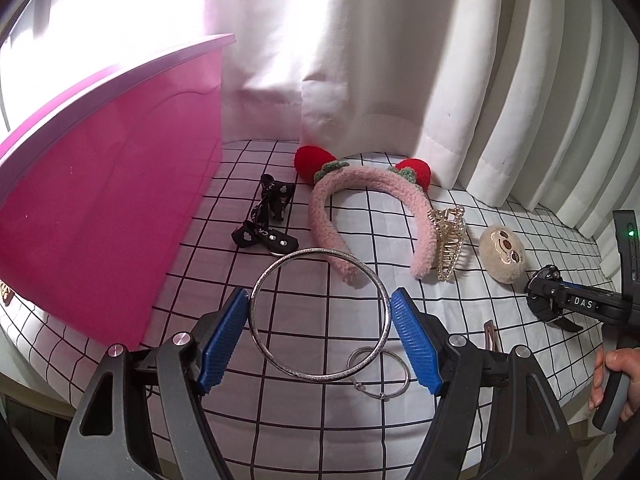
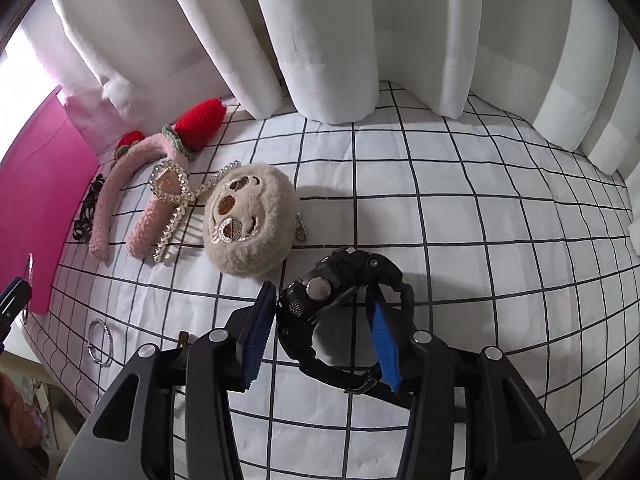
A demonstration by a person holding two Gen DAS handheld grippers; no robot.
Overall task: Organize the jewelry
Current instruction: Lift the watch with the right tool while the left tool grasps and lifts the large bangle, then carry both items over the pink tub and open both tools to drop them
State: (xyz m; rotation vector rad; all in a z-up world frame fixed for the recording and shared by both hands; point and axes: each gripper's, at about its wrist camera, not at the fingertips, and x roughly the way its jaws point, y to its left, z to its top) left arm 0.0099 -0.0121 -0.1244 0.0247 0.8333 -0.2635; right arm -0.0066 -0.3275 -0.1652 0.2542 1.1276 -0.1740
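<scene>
Curtain point(image 2: 332, 40): white pleated fabric hanging behind the work surface, its hem resting on the cloth.
Checked cloth point(image 2: 460, 208): white with a black grid; carries all the loose items.
Pink box point(image 1: 100, 208): tall glossy wall at the left of the cloth, its rim pale.
Headband point(image 1: 340, 208): fluffy pink arch with two red strawberry ornaments, lying flat near the curtain, right of the box.
Left gripper point(image 1: 320, 338): jaws spread wide, blue ribbed pads either side of the large bangle; the left pad touches the ring's edge, and whether the right pad touches it cannot be told.
Right gripper point(image 2: 320, 340): jaws parted around the watch, left pad close against the case, right pad inside the strap loop; a firm grip cannot be confirmed.
Large bangle point(image 1: 320, 314): silver hoop lying between the left gripper's pads, overlapping the small rings.
Watch point(image 2: 340, 312): black, chunky, on the cloth just in front of the plush face.
Plush face point(image 2: 248, 220): round beige sloth head beside the hair claw.
Black hair bow point(image 1: 266, 220): between the box and the headband.
Hair claw point(image 1: 448, 240): pearl-studded, gold-toned, leaning on the headband's right end.
Small rings point(image 1: 380, 374): thin silver loops near the cloth's front edge.
</scene>
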